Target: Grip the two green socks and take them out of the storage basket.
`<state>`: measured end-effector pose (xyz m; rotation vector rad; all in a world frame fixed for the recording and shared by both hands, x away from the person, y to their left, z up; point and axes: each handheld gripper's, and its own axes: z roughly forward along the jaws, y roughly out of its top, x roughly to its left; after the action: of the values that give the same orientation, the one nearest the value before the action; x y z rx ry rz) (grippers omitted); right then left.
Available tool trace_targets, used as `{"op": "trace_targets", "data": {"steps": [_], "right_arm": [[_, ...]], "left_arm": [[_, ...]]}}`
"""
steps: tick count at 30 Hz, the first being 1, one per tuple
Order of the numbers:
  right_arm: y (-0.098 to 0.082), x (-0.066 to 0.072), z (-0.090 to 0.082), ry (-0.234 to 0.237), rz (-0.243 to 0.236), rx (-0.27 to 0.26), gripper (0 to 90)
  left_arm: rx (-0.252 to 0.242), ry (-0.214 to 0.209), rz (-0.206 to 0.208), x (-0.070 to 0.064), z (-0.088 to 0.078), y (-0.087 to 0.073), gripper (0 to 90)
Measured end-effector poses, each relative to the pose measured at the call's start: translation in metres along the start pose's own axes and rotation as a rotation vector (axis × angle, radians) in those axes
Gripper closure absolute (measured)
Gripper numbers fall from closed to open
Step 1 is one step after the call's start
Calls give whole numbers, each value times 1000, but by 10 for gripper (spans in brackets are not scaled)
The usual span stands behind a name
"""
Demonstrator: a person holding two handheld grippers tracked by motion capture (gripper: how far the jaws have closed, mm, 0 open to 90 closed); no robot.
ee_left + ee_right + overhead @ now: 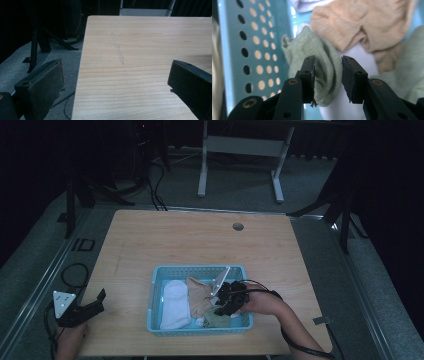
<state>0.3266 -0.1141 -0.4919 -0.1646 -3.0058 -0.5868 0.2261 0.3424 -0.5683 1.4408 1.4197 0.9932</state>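
**Right claw closing on green sock in basket**

I see the right gripper [328,75] narrowed around a fold of the green sock [324,62]; the fold sits between the pads, the left pad touching, the right one possibly just short, hard to tell. Risk: shallow pinch slips off, or the jaws snag the tan sock [362,22] just beyond them. Blue basket [234,50] wall close beside the claw. Left gripper [115,80] wide, empty, over the table [140,45].

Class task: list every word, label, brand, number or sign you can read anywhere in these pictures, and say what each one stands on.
"ID": large dark letters on the grey floor strip left of the table, in the high view.
No readable text on the blue basket, the socks or the grippers.
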Motion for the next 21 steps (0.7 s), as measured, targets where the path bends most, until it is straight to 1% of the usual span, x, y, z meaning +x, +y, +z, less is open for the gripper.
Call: {"op": "trace_targets", "data": {"steps": [1, 2, 3, 6, 8, 10, 12, 13, 16, 17, 19, 21], "right_arm": [[0, 1, 0, -7, -5, 11, 698], [0, 1, 1, -2, -7, 14, 711], [1, 2, 0, 3, -14, 17, 744], [1, 5, -1, -8, -48, 25, 785], [1, 7, -2, -8, -60, 34, 795], [1, 10, -5, -16, -76, 30, 801], [2, 11, -7, -13, -82, 25, 803], [2, 12, -10, -21, -80, 26, 805], [3, 13, -16, -16, -76, 16, 807], [3, 14, -18, -19, -86, 12, 807], [4, 15, -23, -26, -85, 14, 807], [5, 15, -28, -31, -90, -3, 807]], "left_arm": [[1, 0, 1, 0, 0, 0, 3], [0, -1, 0, 0, 0, 0, 3], [0, 0, 0, 0, 0, 0, 3], [1, 2, 1, 0, 0, 0, 4], [1, 1, 1, 0, 0, 0, 3], [0, 2, 1, 0, 0, 0, 3], [1, 2, 1, 0, 0, 0, 3], [1, 3, 0, 0, 0, 0, 3], [1, 3, -1, 0, 0, 0, 3], [2, 3, -1, 0, 0, 0, 3], [2, 4, 0, 0, 0, 0, 3], [2, 3, -1, 0, 0, 0, 3]]}}
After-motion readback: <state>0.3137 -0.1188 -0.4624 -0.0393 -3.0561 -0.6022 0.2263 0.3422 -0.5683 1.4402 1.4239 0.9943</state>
